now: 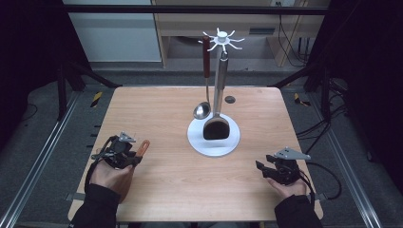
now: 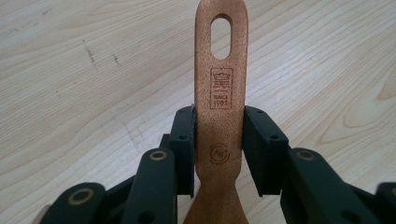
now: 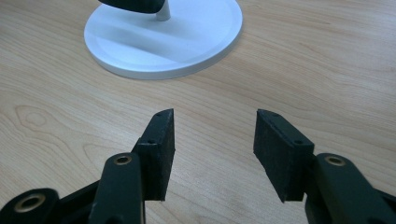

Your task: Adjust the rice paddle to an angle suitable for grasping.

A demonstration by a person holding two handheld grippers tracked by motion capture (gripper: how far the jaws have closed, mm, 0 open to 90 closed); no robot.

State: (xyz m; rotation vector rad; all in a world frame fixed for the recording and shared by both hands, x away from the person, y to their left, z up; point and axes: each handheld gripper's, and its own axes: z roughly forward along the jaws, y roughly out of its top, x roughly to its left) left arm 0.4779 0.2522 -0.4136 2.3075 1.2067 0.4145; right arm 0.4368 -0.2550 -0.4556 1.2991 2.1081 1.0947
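You are at a light wooden table (image 1: 157, 190) in a dim room, with grey floor all around it. Near the middle of the table stands a white rack (image 1: 214, 137) with a round base and little hooks on top. A ladle (image 1: 203, 95) with a red handle and a dark turner (image 1: 217, 124) hang from it. Your left gripper (image 1: 129, 153) is clamped on the wooden spoon handle (image 2: 220, 93), and the end with the long hole pokes out past the pads, just above the table. Your right gripper (image 3: 215, 142) rests near the rack base (image 3: 163, 42) with its jaws apart and nothing in them. It looks like you are picking the spoon up to hang it. Next, lift it to a free hook and slip the hole over it
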